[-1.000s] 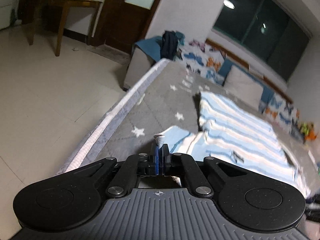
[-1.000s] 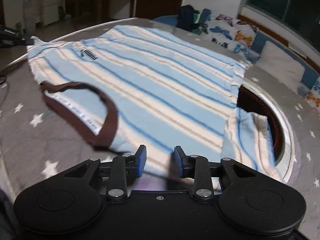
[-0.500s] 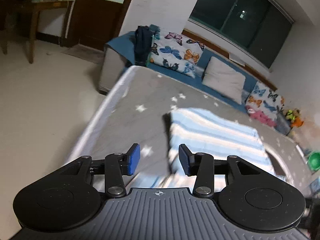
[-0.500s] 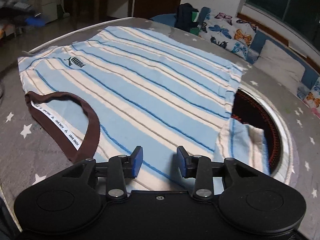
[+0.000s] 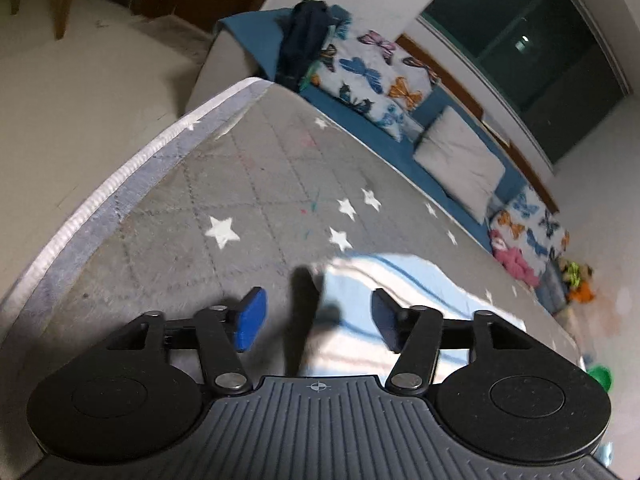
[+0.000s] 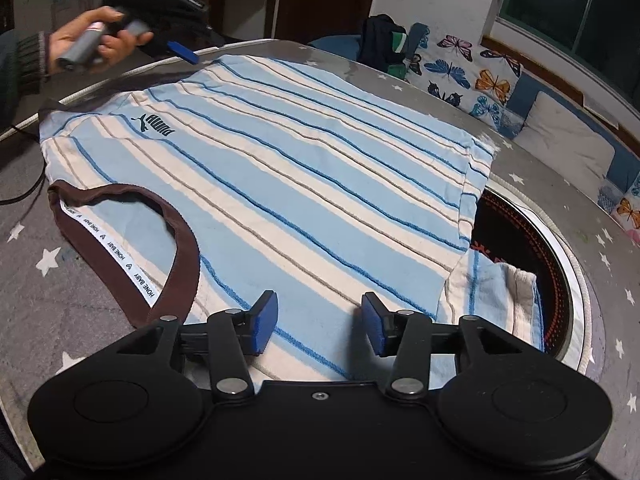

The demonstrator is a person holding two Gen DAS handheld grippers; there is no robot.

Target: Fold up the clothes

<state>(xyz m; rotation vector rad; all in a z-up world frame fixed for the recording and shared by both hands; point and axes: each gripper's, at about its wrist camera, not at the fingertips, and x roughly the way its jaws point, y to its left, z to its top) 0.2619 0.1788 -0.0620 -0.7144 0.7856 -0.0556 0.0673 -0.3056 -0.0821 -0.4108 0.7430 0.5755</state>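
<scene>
A light-blue and white striped shirt [image 6: 304, 184] lies spread flat on the grey star-patterned cover [image 6: 80, 320], its brown collar [image 6: 176, 256] at the near left. My right gripper [image 6: 319, 328] hovers over the shirt's near edge. Its jaws are opening and its pads press on nothing. In the left wrist view my left gripper [image 5: 318, 322] is over a blurred corner of the shirt [image 5: 380, 280], jaws opening, nothing held between them. The right wrist view shows a hand [image 6: 92, 44] holding the left gripper [image 6: 176, 50] above the shirt's far left corner.
A round opening with a dark, glowing inside [image 6: 520, 248] sits under the shirt's right sleeve. A sofa with butterfly cushions [image 6: 464, 76], a grey pillow [image 6: 568, 148] and a dark bag [image 6: 380, 40] lies beyond. The cover's white edge [image 5: 120, 188] drops to the floor. A dark cable [image 6: 24, 192] trails at left.
The left gripper let go of the shirt's cloth, opened wide and swung along the edge to another corner. The right jaws widened in place. The shirt settled flatter.
</scene>
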